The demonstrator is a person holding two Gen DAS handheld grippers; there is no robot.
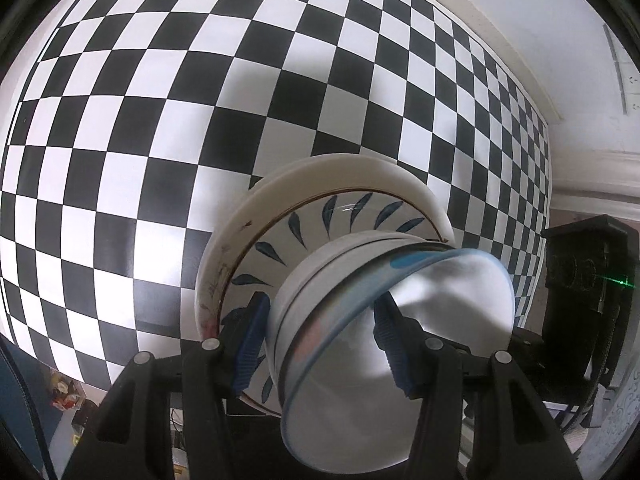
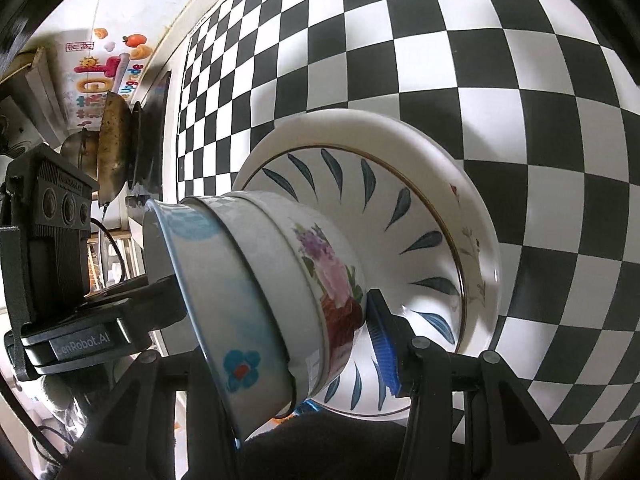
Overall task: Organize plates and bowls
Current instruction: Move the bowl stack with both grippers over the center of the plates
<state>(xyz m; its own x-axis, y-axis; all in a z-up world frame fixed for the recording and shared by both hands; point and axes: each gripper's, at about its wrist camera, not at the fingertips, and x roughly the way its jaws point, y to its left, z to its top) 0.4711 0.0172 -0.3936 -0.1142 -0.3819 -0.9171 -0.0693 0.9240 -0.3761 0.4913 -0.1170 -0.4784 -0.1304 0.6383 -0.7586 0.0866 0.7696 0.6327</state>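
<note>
I am at the stacking stage: the crockery is already nested into one pile on the checkered tablecloth [image 1: 160, 128], and both grippers are on it.

The pile sits at the near edge of the cloth. At the bottom is a white plate [image 2: 460, 168], in it a leaf-pattern plate [image 2: 384, 216], then a floral bowl [image 2: 332, 276], and on top a blue-rimmed bowl [image 2: 224, 280] whose mouth faces 9 o'clock in the right wrist view and 4 o'clock in the left. So in both tilted views the stack's long axis runs across the frame rather than up it, from the plates toward the bowl mouths.

My left gripper [image 1: 320, 344] straddles the bowls' wall, one blue pad outside at 9 o'clock and one inside the top bowl at 3 o'clock; it looks closed onto the blue-rimmed bowl. My right gripper [image 2: 332, 344] shows one blue pad [image 2: 384, 348] pressed by the floral bowl's foot; the other finger is hidden behind the bowls, so I cannot tell its grip.

Next, I judge, the pile needs seating squarely or carrying off as one, which calls for keeping both sides level so nothing slides.
</note>
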